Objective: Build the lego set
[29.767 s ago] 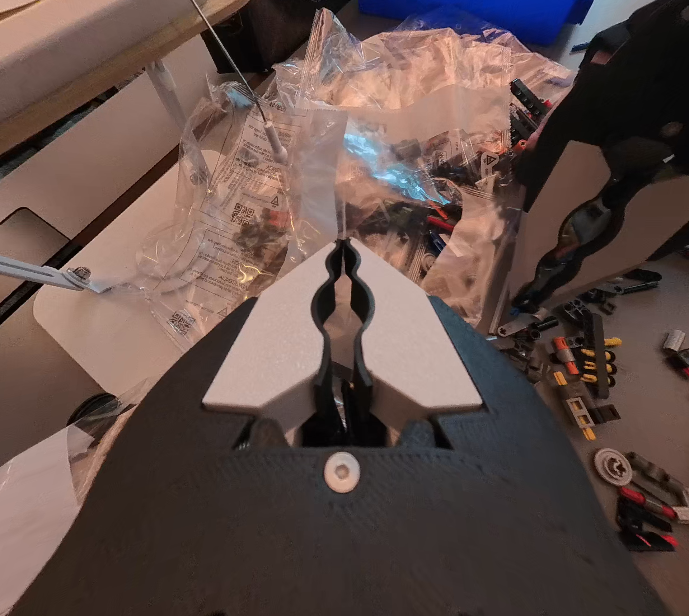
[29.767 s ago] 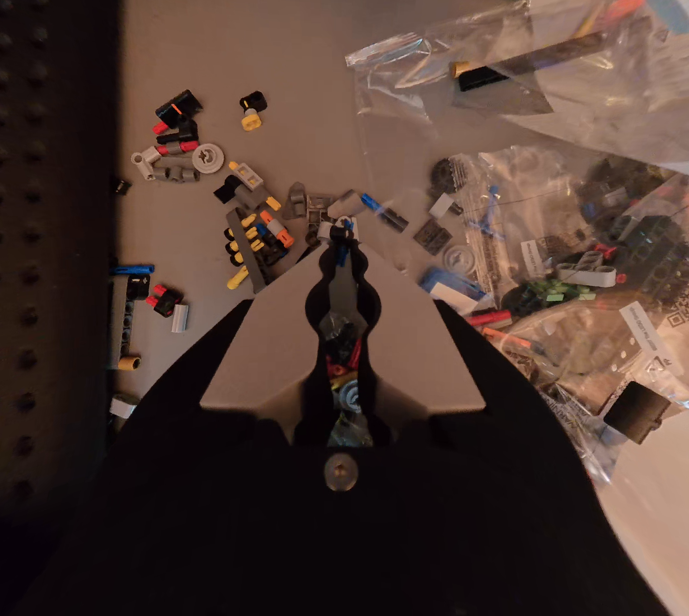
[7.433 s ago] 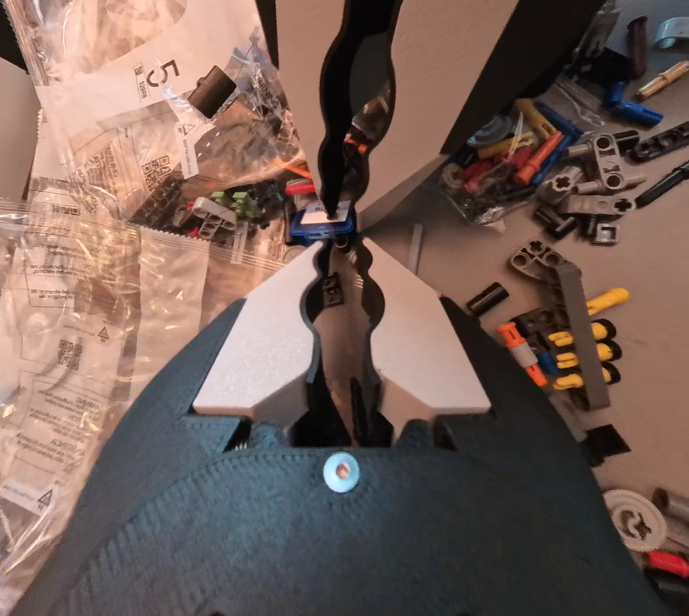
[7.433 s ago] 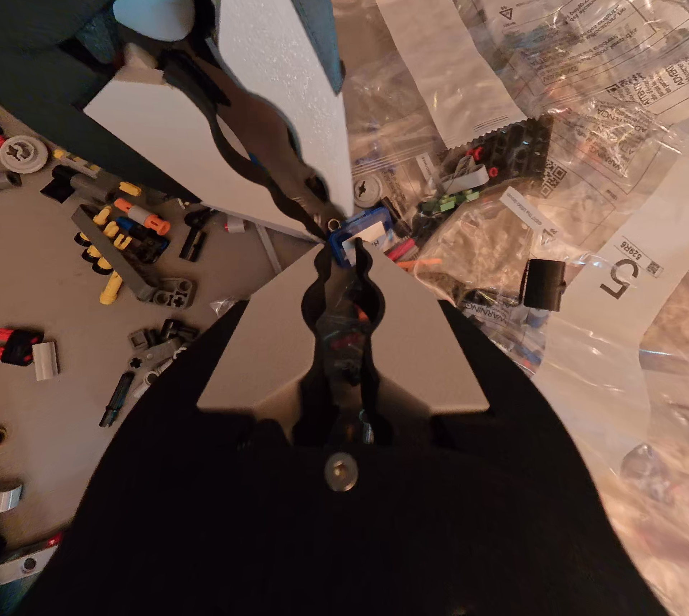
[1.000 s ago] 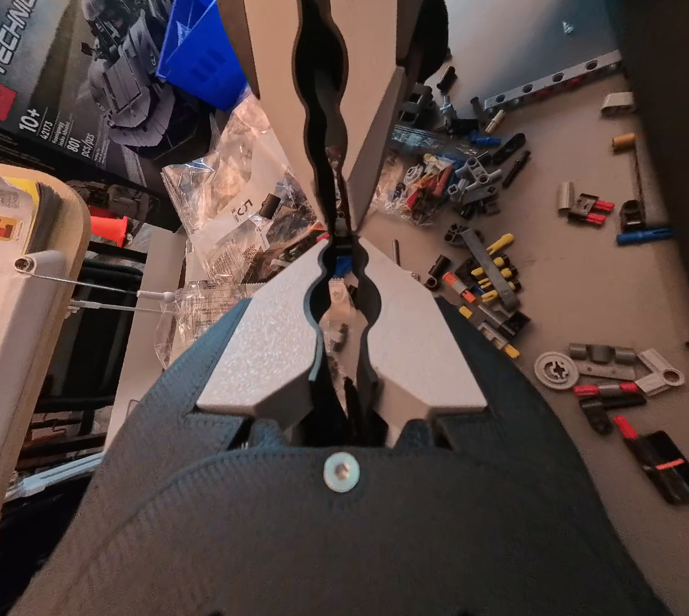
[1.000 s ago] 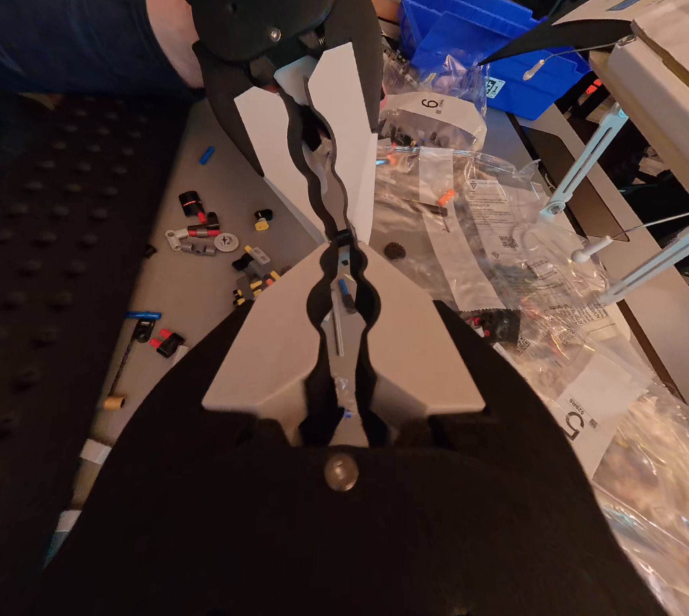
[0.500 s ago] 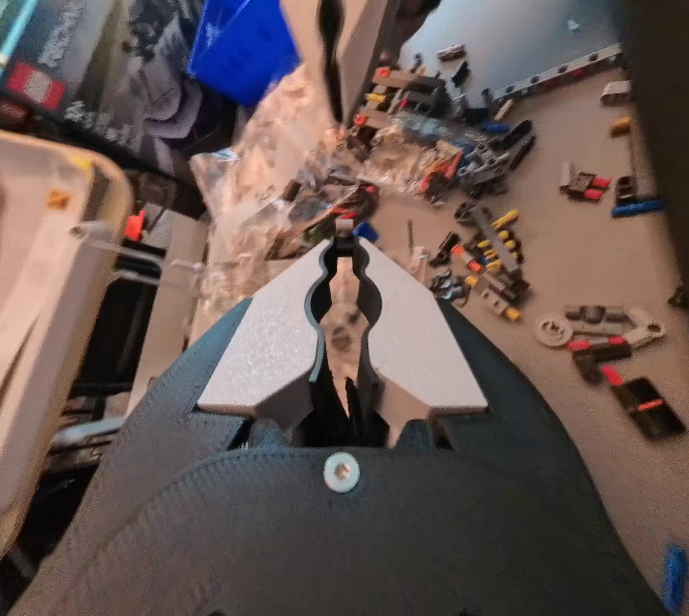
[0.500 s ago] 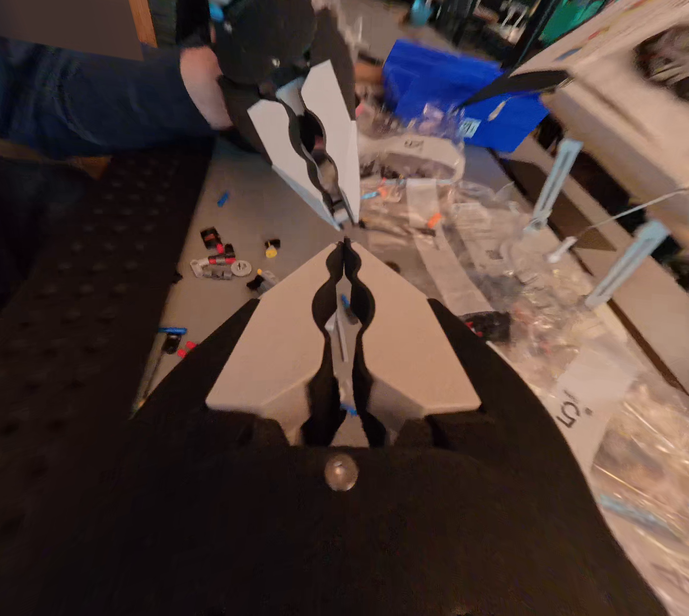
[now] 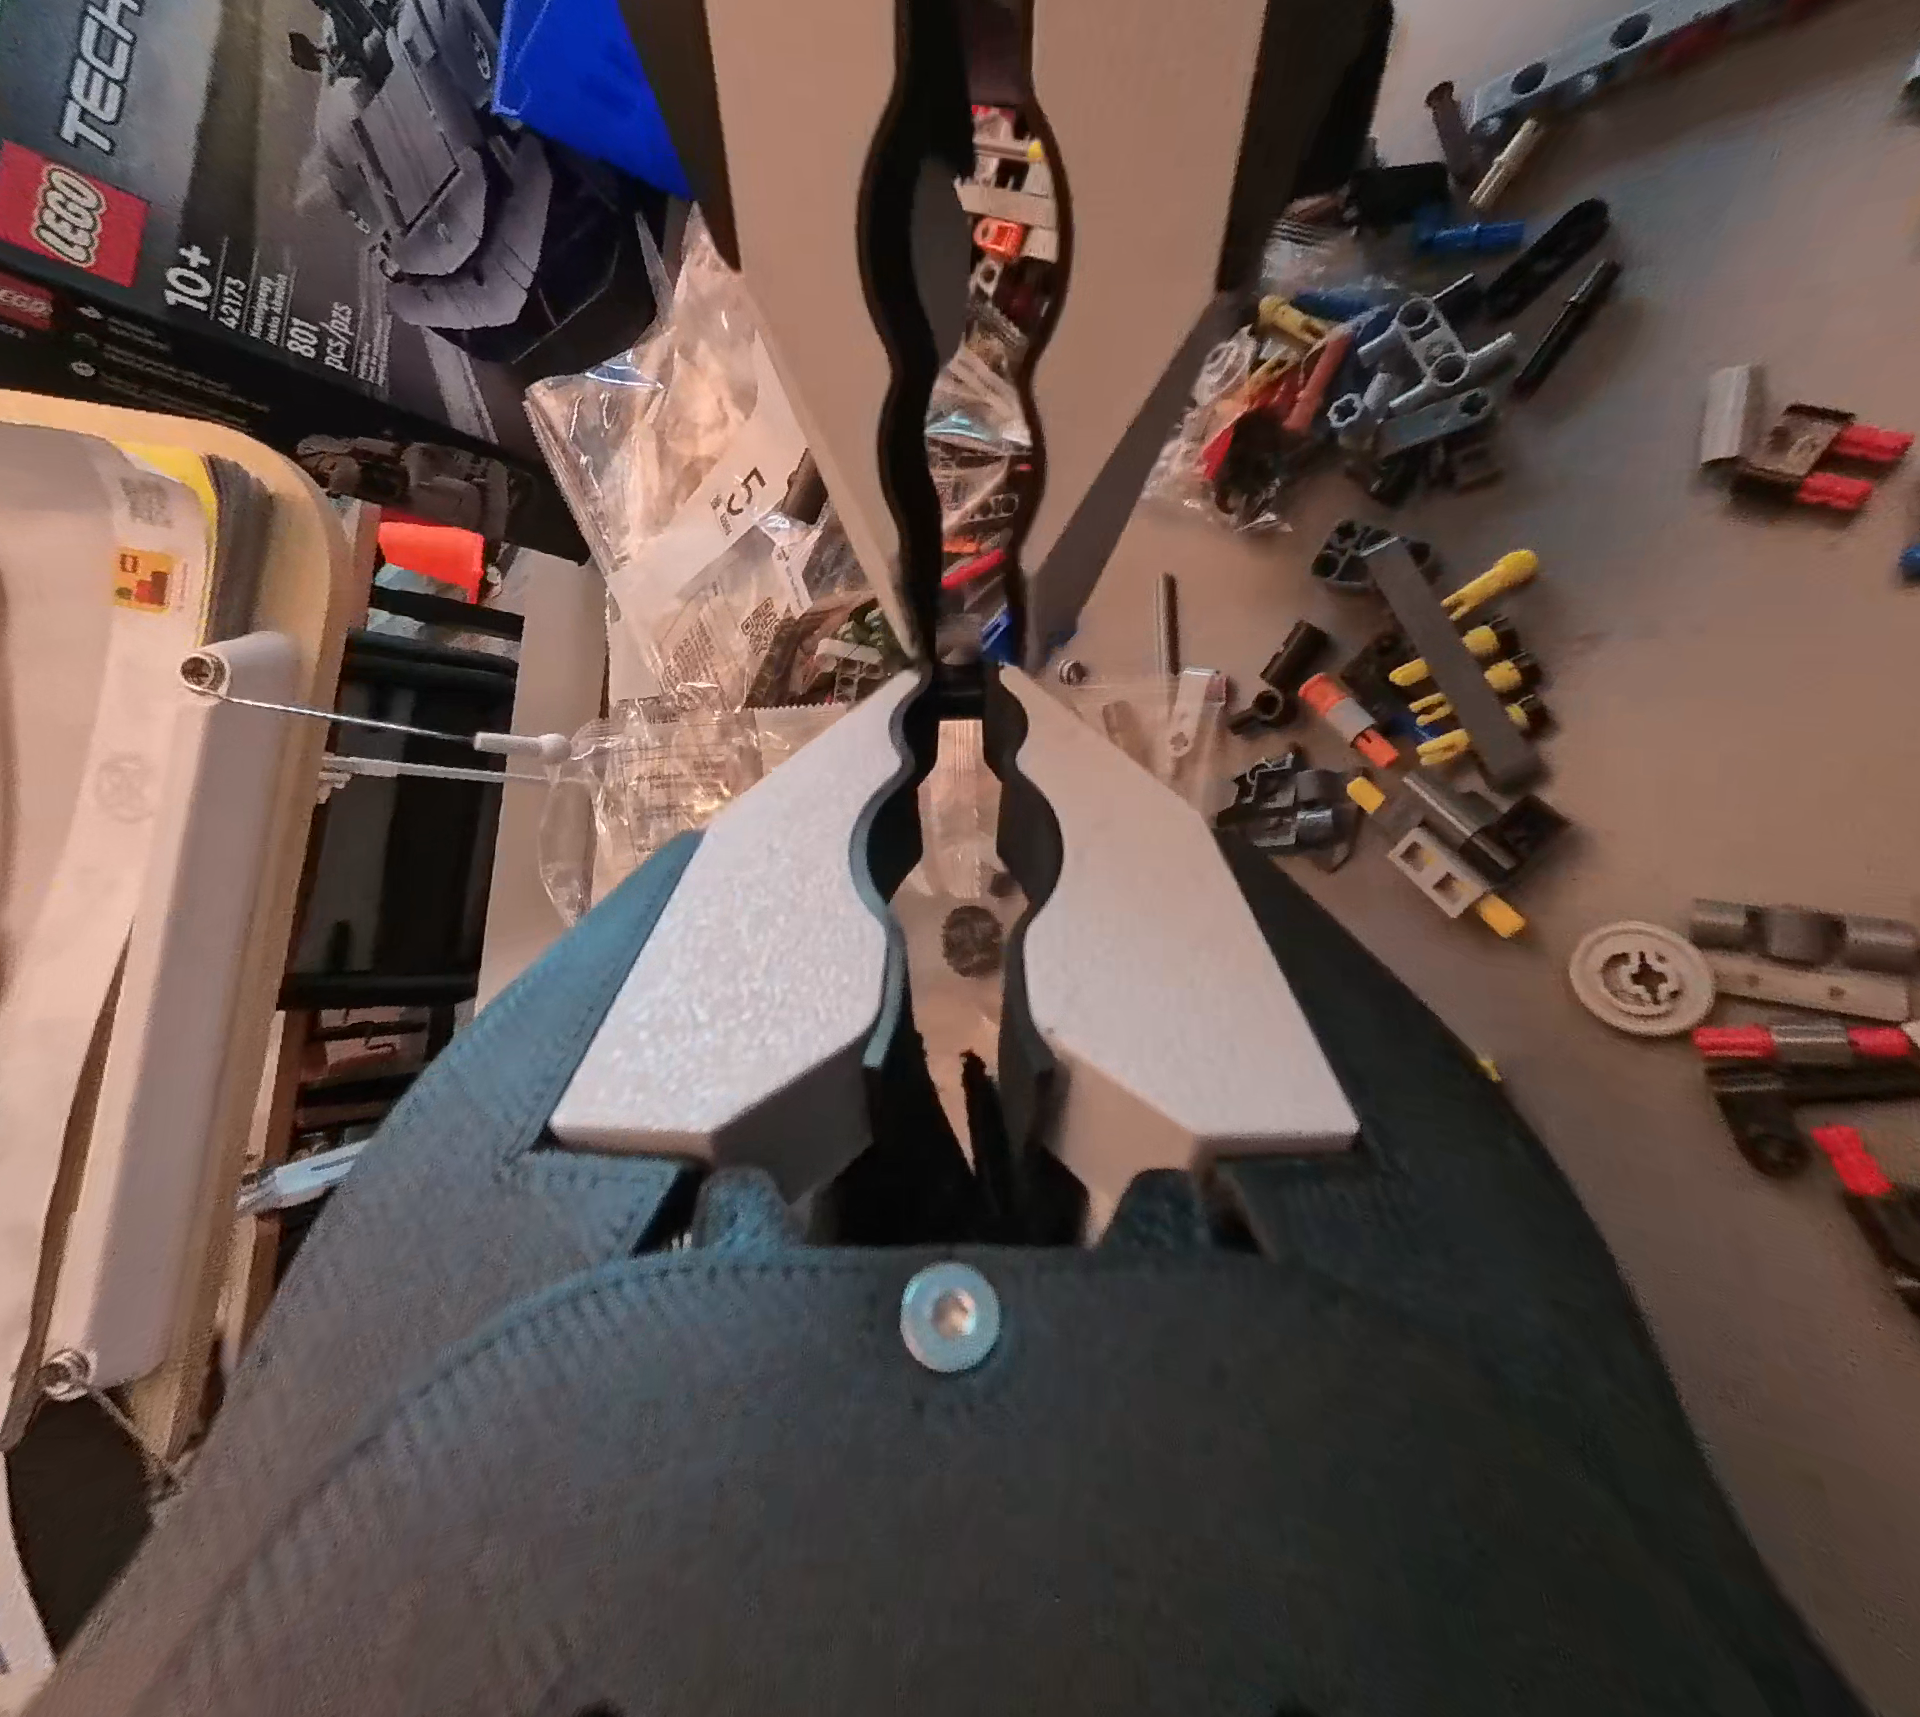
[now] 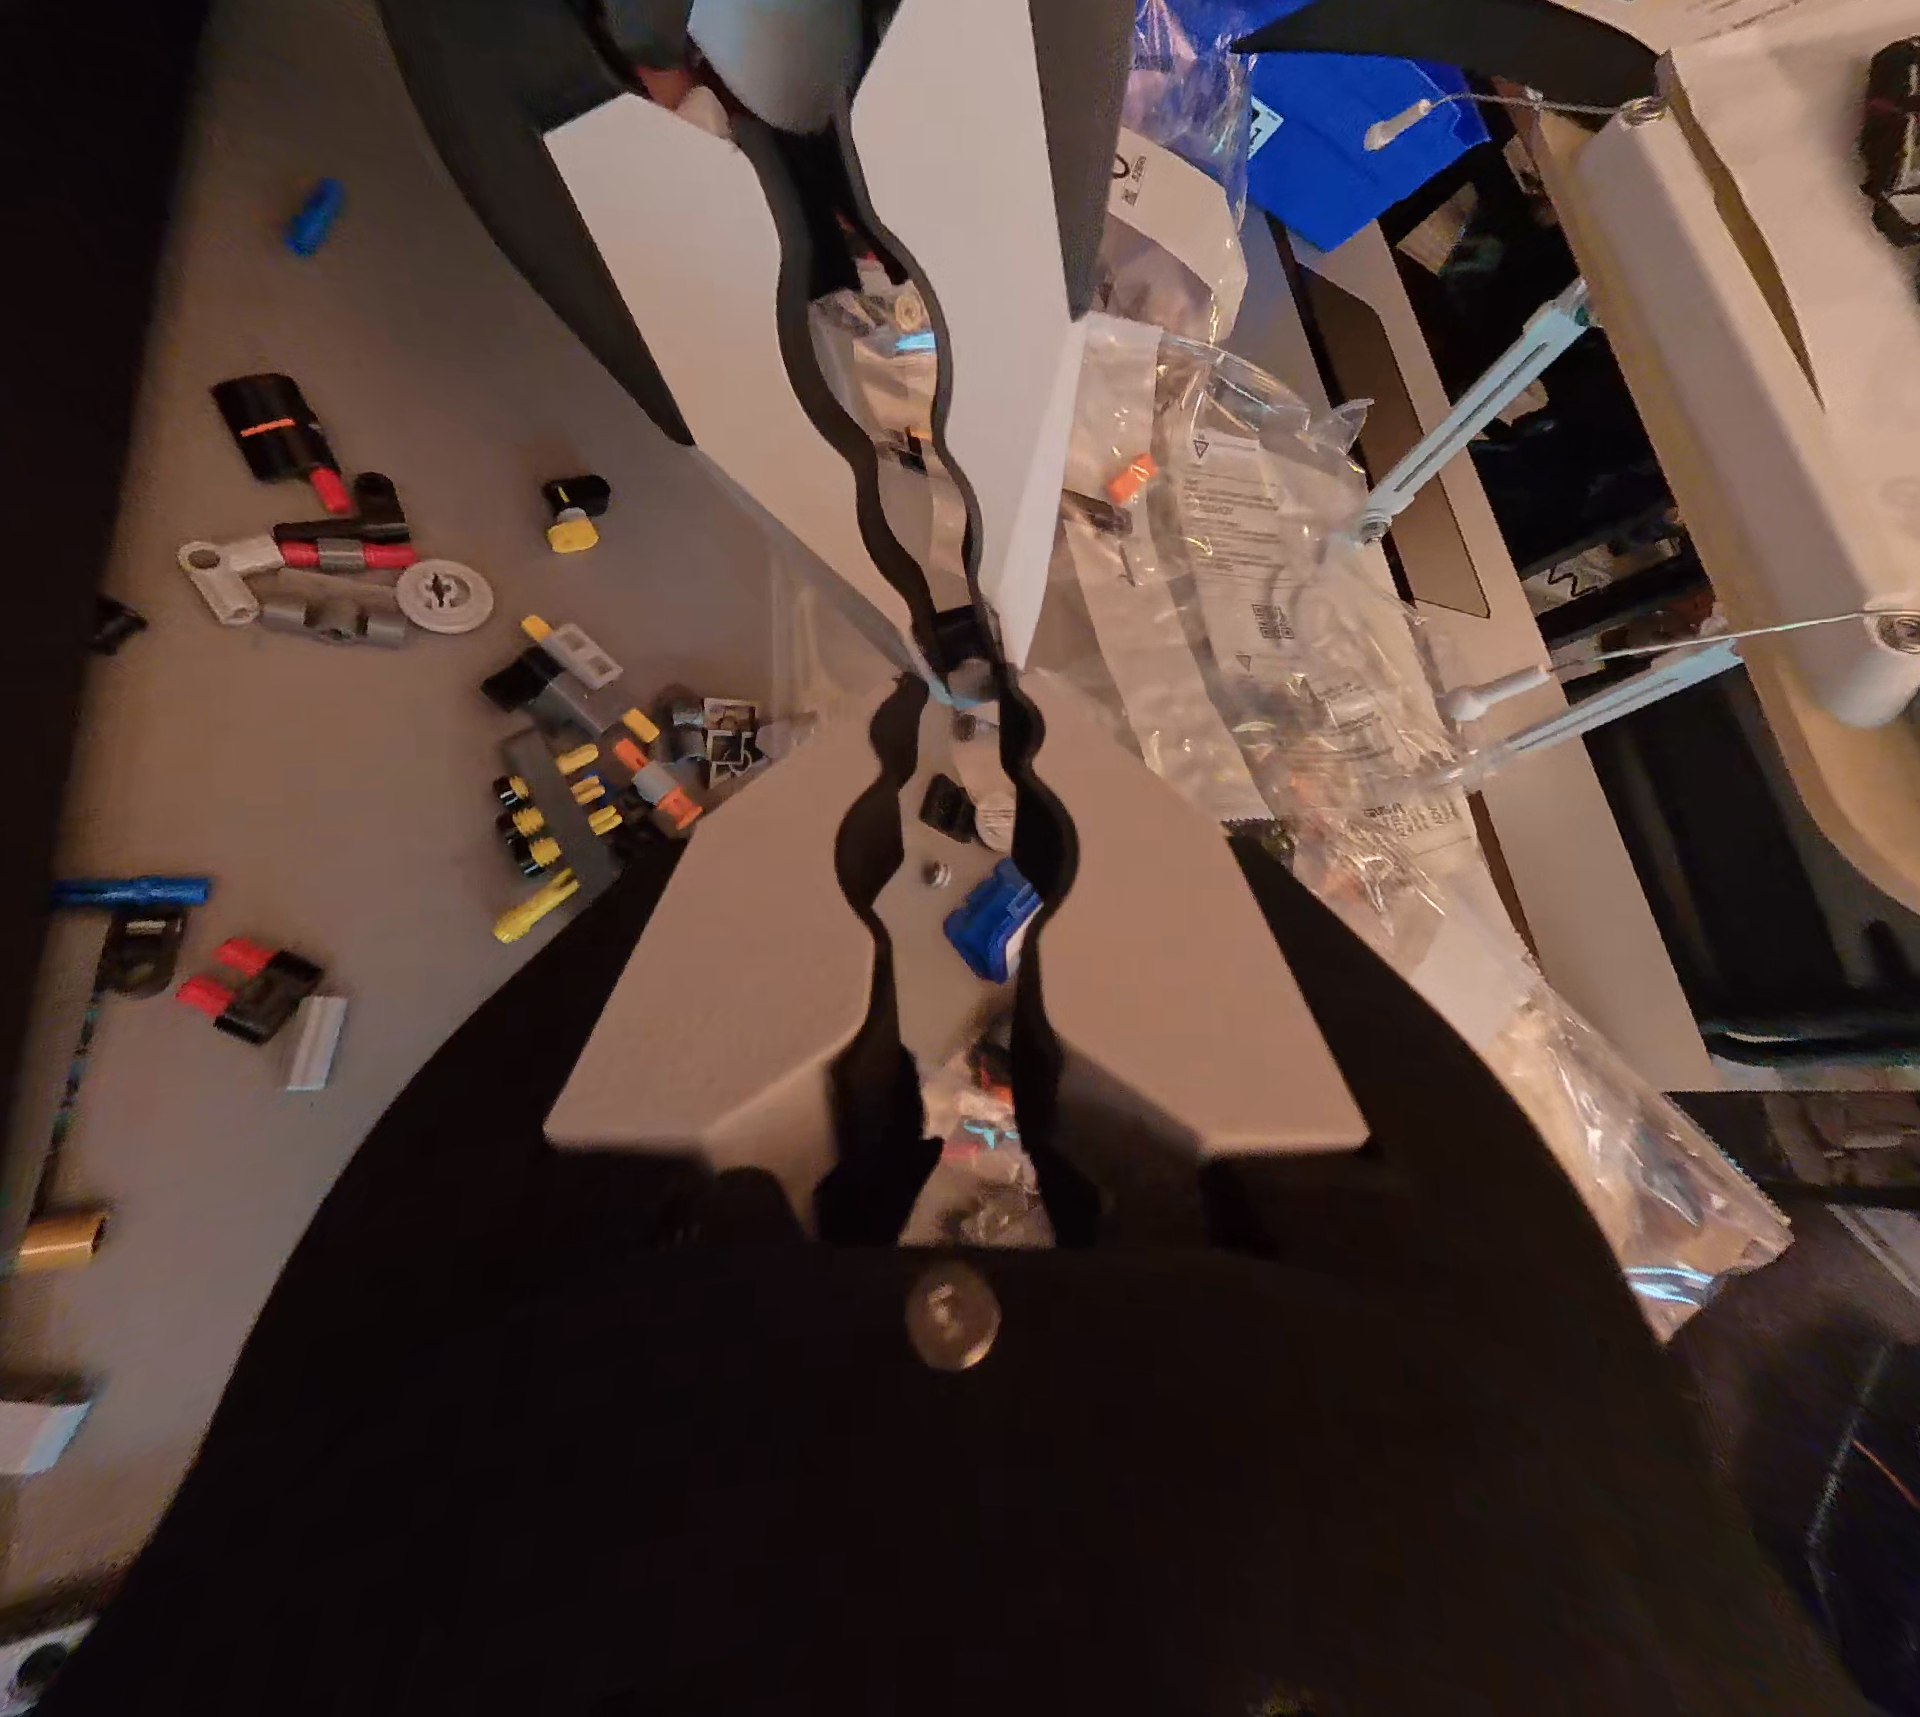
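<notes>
My left gripper (image 9: 958, 688) is shut on a small black and grey lego piece (image 9: 956, 696), held up above the table. My right gripper (image 10: 961, 685) faces it tip to tip, its jaws a little apart around the piece's grey end (image 10: 971, 678); I see no firm grip. In the left wrist view the right gripper (image 9: 968, 644) comes down from the top. In the right wrist view the left gripper (image 10: 961, 644) comes down from the top. Loose pieces lie below, among them a grey beam with yellow pins (image 9: 1455, 680) (image 10: 551, 794) and a blue piece (image 10: 987, 924).
Clear plastic bags of parts (image 9: 717, 514) (image 10: 1278, 628) lie beside the grippers. A grey disc (image 9: 1642, 976) and red-and-black pieces (image 9: 1818, 452) are scattered on the grey table (image 10: 364, 317). The set's box (image 9: 260, 109), a blue bin (image 10: 1299, 5) and a booklet stand (image 10: 1714, 317) stand at the table's edge. My two grippers' fingertips are within a few centimetres of each other.
The two grippers have come back together tip to tip after drawing apart half a second ago. My right gripper has gone from shut to slightly apart. My left gripper still holds its small piece.
</notes>
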